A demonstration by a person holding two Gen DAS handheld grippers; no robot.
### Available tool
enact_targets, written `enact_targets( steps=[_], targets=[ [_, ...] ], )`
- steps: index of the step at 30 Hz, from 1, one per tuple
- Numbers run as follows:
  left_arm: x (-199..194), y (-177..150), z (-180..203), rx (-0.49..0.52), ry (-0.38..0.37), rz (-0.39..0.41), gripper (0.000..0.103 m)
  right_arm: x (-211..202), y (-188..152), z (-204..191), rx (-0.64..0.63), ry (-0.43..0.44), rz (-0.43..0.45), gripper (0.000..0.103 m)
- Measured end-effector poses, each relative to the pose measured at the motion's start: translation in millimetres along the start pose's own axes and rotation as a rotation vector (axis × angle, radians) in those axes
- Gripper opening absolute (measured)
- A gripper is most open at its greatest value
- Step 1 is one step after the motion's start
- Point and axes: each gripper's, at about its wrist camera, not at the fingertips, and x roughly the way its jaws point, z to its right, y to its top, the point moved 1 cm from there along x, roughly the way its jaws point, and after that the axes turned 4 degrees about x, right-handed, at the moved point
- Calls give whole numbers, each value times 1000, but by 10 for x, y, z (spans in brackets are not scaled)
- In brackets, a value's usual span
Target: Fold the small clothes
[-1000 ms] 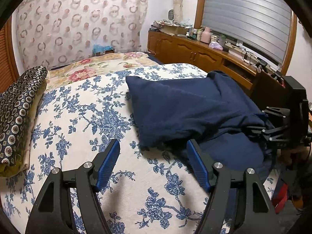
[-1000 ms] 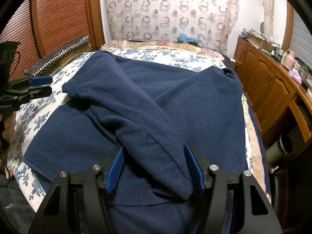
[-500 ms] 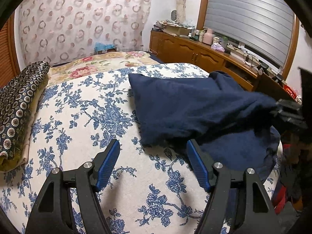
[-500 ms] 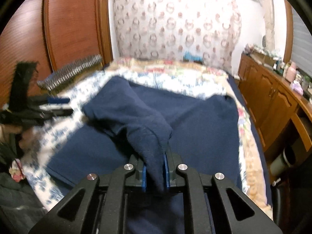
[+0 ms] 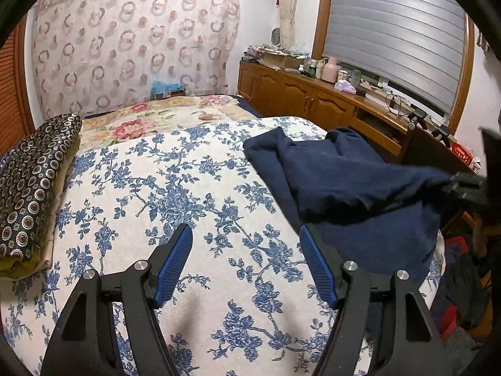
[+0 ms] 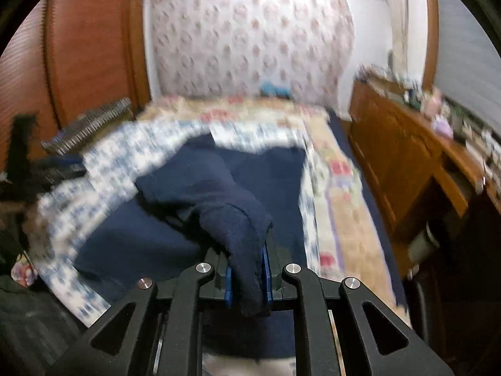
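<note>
The navy garment (image 5: 338,181) is lying on the right side of the bed (image 5: 175,194), one end now being lifted clear. The right gripper (image 6: 247,277), spread a second ago, is pinching that end and, judging by the blur, probably pulling it. The left gripper (image 5: 247,263) is staying spread over bare bedspread. A fold is beginning.

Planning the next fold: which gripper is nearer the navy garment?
Right. The right gripper is shut on a bunched fold of the navy garment, lifting it. The left gripper hovers open over the floral bedspread beside it.
</note>
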Motion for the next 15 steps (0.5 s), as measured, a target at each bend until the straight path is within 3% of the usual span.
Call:
enact_targets(
  steps=[4,6,7,12,15],
  targets=[
    [-27,11,47,12,-2,5,72,70,-100,10,-2,-33,-50,26],
    [-43,15,74,15,-2,8,72,23,-51,3,5,-49,-36,42],
    [-55,18,85,18,-3,12,72,-10,-14,-5,5,-51,-24,45],
    [-90,34,139,24,-4,25,72,-61,91,-210,-42,-49,19,48],
    [-108,41,149,32,5,32,72,2,176,-375,-68,3,33,48]
  ],
)
